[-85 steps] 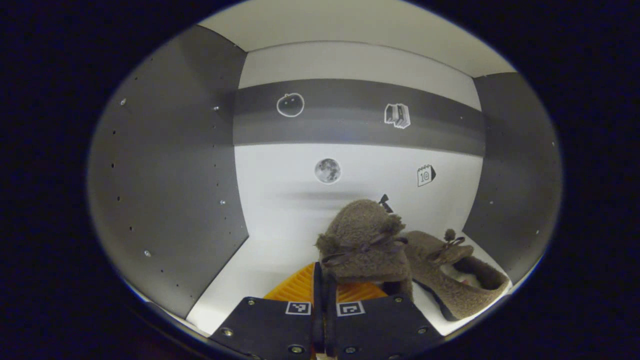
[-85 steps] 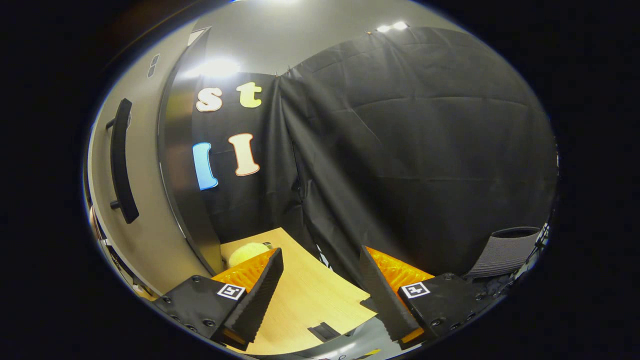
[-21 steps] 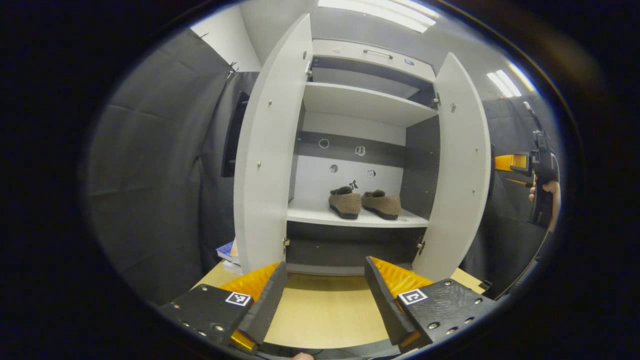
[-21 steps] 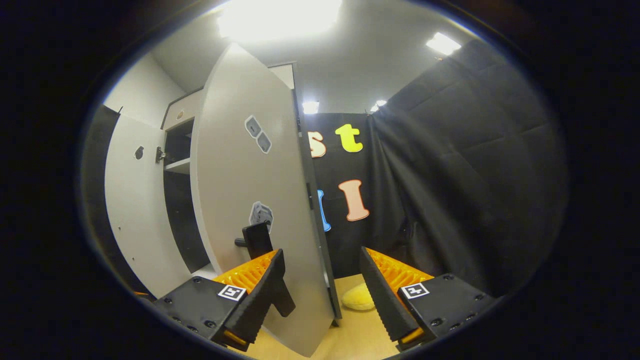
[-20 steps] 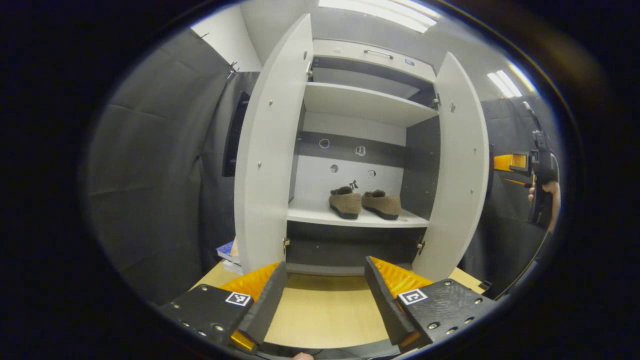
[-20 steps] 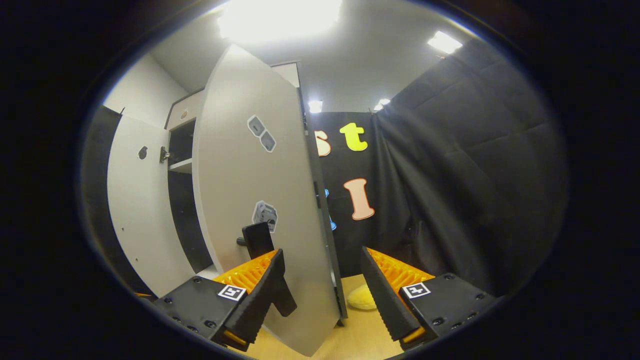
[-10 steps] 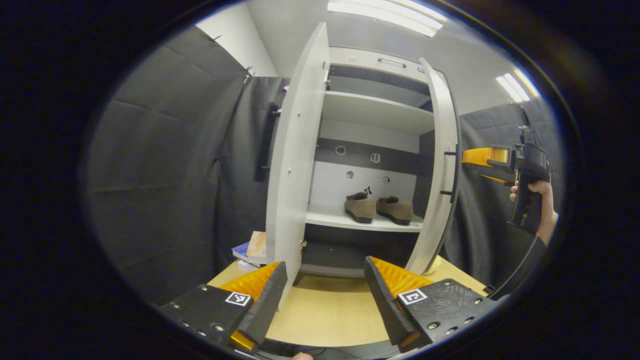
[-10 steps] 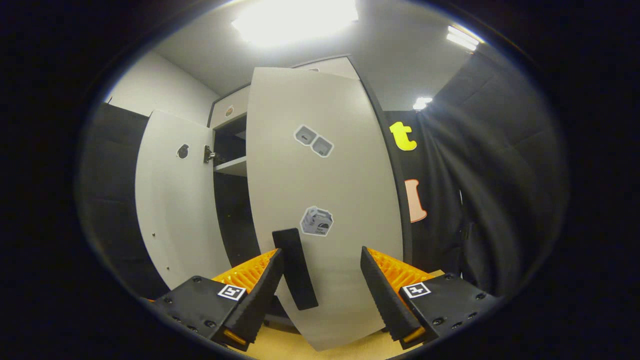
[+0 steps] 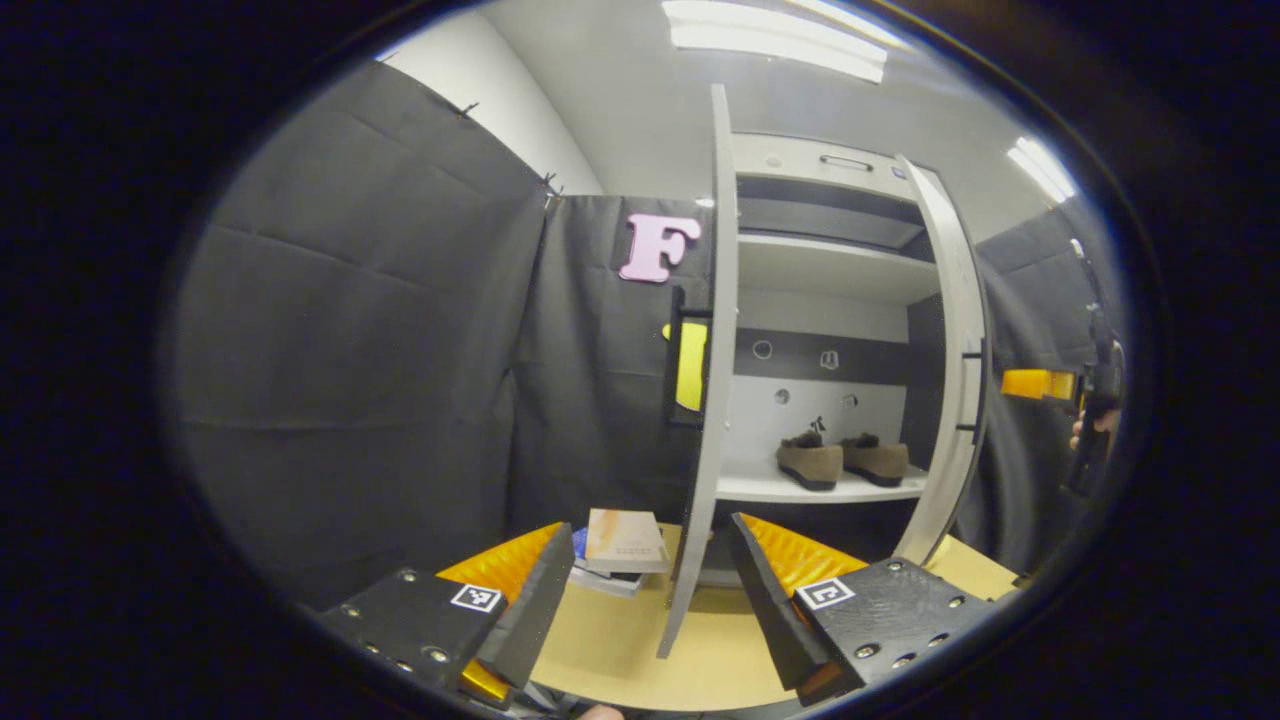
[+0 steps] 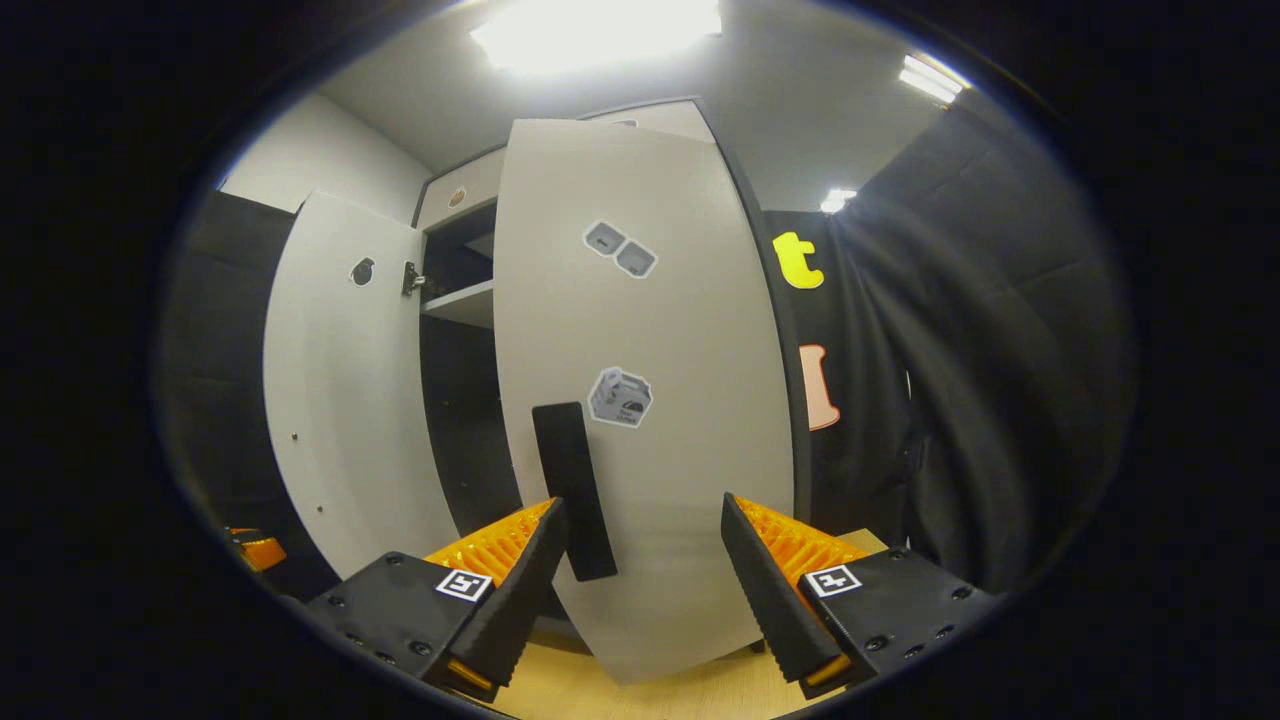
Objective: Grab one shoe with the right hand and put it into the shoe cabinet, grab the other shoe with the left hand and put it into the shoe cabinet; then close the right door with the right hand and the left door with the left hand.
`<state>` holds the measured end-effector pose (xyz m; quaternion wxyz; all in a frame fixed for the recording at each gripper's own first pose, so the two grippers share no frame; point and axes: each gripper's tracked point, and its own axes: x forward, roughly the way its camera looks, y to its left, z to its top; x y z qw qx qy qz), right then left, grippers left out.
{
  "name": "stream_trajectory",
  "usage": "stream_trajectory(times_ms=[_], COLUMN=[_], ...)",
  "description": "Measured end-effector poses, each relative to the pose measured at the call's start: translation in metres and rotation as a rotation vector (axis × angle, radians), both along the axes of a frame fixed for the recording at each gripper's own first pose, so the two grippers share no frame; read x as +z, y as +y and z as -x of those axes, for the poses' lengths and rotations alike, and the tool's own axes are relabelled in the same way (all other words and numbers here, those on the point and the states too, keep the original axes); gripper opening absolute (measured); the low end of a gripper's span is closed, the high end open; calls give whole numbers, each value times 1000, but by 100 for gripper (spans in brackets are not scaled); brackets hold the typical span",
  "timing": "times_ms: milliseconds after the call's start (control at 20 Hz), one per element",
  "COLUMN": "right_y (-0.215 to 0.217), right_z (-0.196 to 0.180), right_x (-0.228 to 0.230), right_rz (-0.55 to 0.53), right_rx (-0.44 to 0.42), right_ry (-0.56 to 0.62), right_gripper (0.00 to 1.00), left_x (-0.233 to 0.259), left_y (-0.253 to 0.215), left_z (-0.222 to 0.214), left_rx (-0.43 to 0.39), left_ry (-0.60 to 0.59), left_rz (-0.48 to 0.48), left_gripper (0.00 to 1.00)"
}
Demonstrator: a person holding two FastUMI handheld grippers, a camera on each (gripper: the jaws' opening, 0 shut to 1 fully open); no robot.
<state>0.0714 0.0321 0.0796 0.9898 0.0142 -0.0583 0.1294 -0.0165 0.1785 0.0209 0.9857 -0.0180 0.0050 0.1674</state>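
Two brown fleece shoes, the left shoe (image 9: 810, 465) and the right shoe (image 9: 876, 458), sit side by side on the lower shelf (image 9: 800, 489) of the shoe cabinet (image 9: 835, 185), their long axes running front to back with toes toward the cabinet's back wall and heels toward the open front. In the left gripper view the left tool (image 9: 645, 590) hangs wide open with nothing between its fingers, low in front of the cabinet over the wooden bench (image 9: 620, 650). The left door (image 9: 705, 400) stands edge-on to that camera, upright, its black handle (image 9: 676, 358) on the outer face away from the shoes. A small stack of books (image 9: 620, 550) lies on the bench just beside the foot of that door, outside the cabinet. The right door (image 9: 955, 370) angles partway over the cabinet's opening; beyond it a hand (image 9: 1085, 432) holds the other tool.

In the right gripper view the right tool (image 10: 640, 585) is likewise spread wide and grips nothing, close before the outer face of the right door (image 10: 650, 400). That door's black bar handle (image 10: 572, 490) stands upright just above the tool's left finger, and stickers (image 10: 620, 397) mark the panel above it.
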Motion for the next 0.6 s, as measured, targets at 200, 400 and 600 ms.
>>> stream_trajectory(times_ms=[200,400,600], right_y=[4,4,0], right_z=[12,23,33], right_x=[-31,-62,-85], right_rz=[6,8,-41], right_rx=[0,-8,-23], right_ry=[72,133,202], right_gripper=[97,98,98], left_x=[35,66,94], left_y=[38,71,89], left_z=[-21,-49,-85], left_rx=[-20,-37,-93], left_ry=[-38,-60,-94], left_rz=[-8,-23,-60], left_gripper=[90,90,97])
